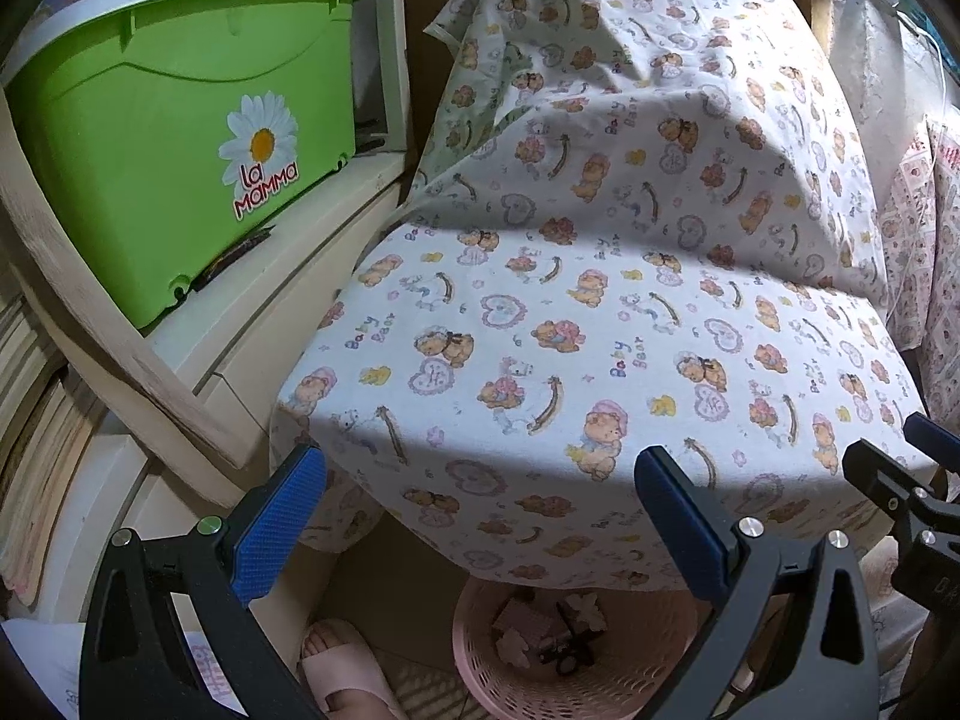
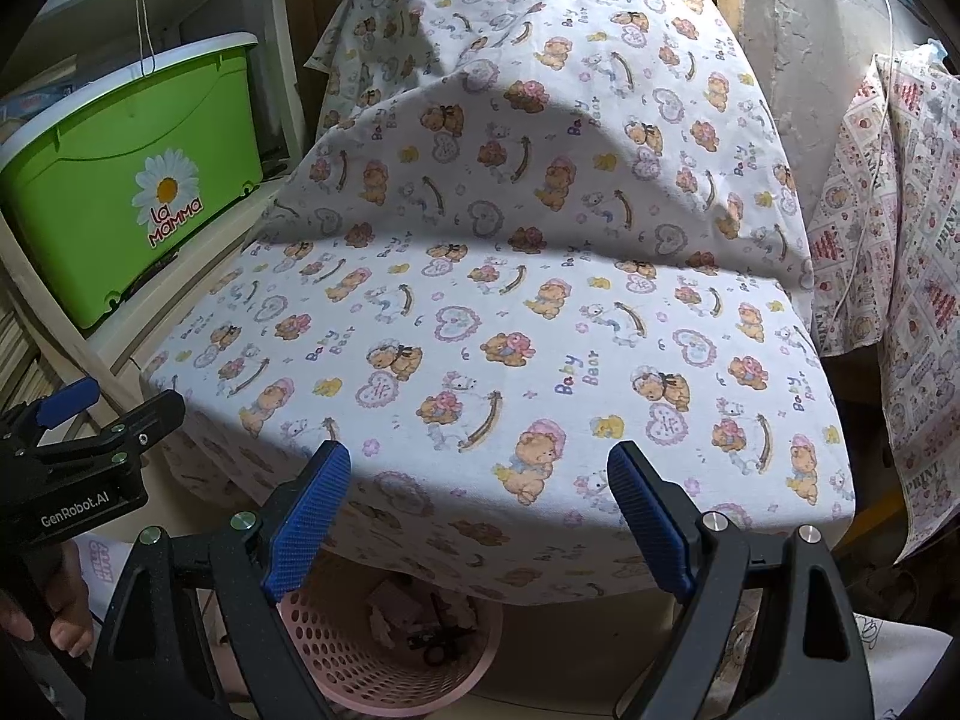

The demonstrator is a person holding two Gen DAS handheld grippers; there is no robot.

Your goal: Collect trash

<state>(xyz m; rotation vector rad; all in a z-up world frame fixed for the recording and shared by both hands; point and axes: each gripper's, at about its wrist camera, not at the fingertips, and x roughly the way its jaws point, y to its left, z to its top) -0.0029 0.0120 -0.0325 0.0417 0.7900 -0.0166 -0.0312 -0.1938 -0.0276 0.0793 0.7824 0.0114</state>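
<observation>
Cotton cloth printed with bears and hearts (image 1: 600, 312) drapes a bulky, rounded form and serves as the reference for everything else noted here. Its near hem hangs over a pink perforated plastic basket (image 1: 606, 672) standing on the floor directly below. Inside the basket lies the collected trash (image 1: 540, 630): crumpled pale scraps, a pinkish block and some dark pieces, too jumbled to identify singly. No trash is visible on top of the cloth.

The left gripper (image 1: 480, 516) hovers at the near edge of the cloth, above the basket, its blue-padded jaws spread wide with nothing between them. The right gripper (image 2: 480, 510) hangs just beside it on the same edge, jaws likewise wide apart and holding nothing. Each gripper shows at the margin of the other's view; a hand (image 2: 54, 612) grips the left unit's black handle.

To the left of the cloth, a pale wooden shelf (image 1: 288, 228) carries a green plastic box (image 1: 168, 138) with a white lid and a daisy label reading "La Mamma". A thin wire loop hangs in front of that box. To the right of the cloth hangs a second fabric (image 2: 900, 300), printed with panels and the word "PRINT". Below the cloth's left corner, a foot in a pink slipper (image 1: 342, 672) rests on the floor near the basket.
</observation>
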